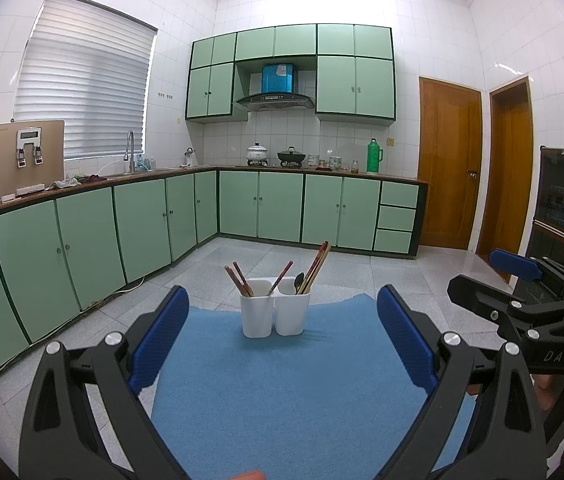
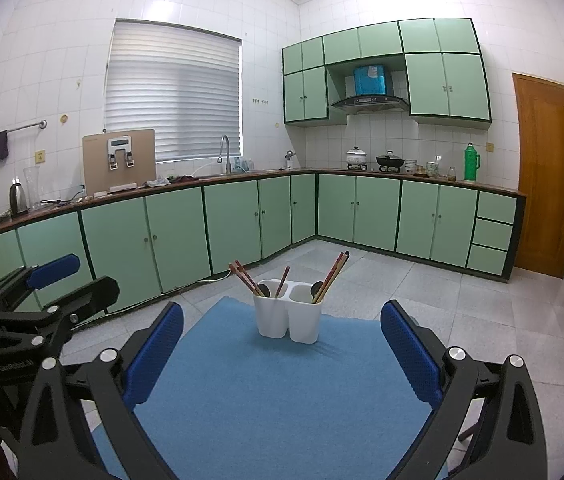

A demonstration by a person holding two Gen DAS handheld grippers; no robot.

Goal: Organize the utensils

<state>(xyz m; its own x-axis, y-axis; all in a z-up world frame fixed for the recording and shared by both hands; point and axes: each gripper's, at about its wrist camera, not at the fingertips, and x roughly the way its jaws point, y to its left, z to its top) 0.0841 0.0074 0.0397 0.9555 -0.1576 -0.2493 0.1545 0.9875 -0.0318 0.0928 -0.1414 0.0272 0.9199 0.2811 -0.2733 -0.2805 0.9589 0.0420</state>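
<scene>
A white two-compartment utensil holder (image 1: 274, 312) (image 2: 289, 318) stands at the far end of a blue mat (image 1: 289, 392) (image 2: 282, 392). Reddish chopsticks (image 1: 240, 278) (image 2: 244, 278) lean in the left compartment, and more chopsticks (image 1: 315, 266) (image 2: 333, 274) with a dark spoon (image 1: 299, 282) (image 2: 314, 289) sit in the right one. A second dark spoon (image 2: 262, 290) shows in the left compartment. My left gripper (image 1: 282, 332) is open and empty, well short of the holder. My right gripper (image 2: 282, 340) is open and empty too.
Green cabinets (image 1: 138, 224) (image 2: 186, 232) run along the left and far walls under a counter with a sink tap (image 1: 130, 150), pots (image 1: 258, 152) and a green flask (image 1: 373, 156). Wooden doors (image 1: 447, 164) stand at right. Grey tile floor surrounds the mat.
</scene>
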